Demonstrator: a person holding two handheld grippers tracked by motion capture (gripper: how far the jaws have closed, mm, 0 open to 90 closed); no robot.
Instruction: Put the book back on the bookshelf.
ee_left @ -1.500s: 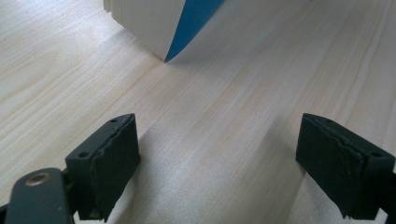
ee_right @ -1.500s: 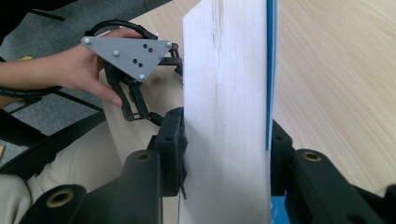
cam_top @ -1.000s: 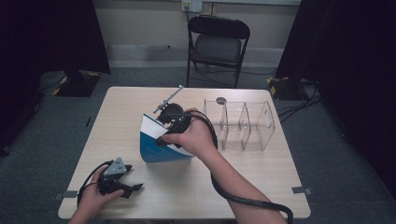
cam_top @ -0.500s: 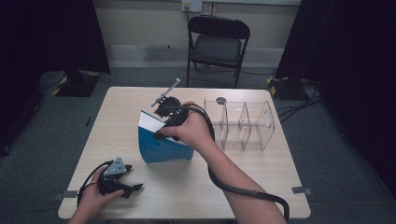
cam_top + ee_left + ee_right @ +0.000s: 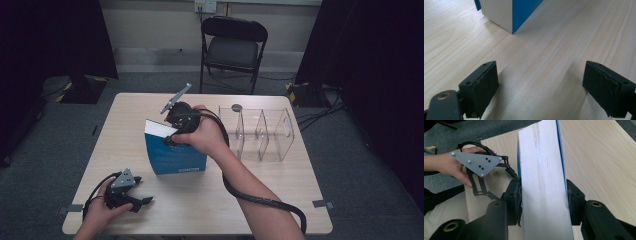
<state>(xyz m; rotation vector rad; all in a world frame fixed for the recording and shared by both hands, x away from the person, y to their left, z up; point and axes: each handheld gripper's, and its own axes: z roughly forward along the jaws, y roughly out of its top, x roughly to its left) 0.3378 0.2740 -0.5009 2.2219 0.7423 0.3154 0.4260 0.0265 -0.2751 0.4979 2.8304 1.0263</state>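
1. Where the table (image 5: 260, 200) meets its near-left corner, the left hand (image 5: 97, 212) rests with the left gripper (image 5: 142, 201) lying low on the wood. Its jaws stand wide apart with nothing between them — the left gripper view shows bare tabletop (image 5: 544, 65) from one pad to the other.
2. Ahead of that gripper, near the table's middle, the blue book (image 5: 175, 152) stands on its bottom edge, leaning slightly. The left gripper view catches its lower corner (image 5: 506, 15) — cream page block and blue cover — well clear of the left jaws.
3. At the book's top edge, the right gripper (image 5: 172, 134), held in the right hand (image 5: 205, 137), straddles the book from above. In the right gripper view the page block (image 5: 542, 190) runs up between the two jaws. The left-hand pad lies against the pages; the other pad sits at the blue cover, though whether it presses cannot be told. These jaws have just been opening, with the book between them.
4. To the right of the book, a clear box (image 5: 260, 132) with three compartments stands on the table, just beside the right hand. A small dark disc (image 5: 236, 107) lies on the wood behind it.
5. Beyond the far edge of the table, a black folding chair (image 5: 232, 47) faces it.
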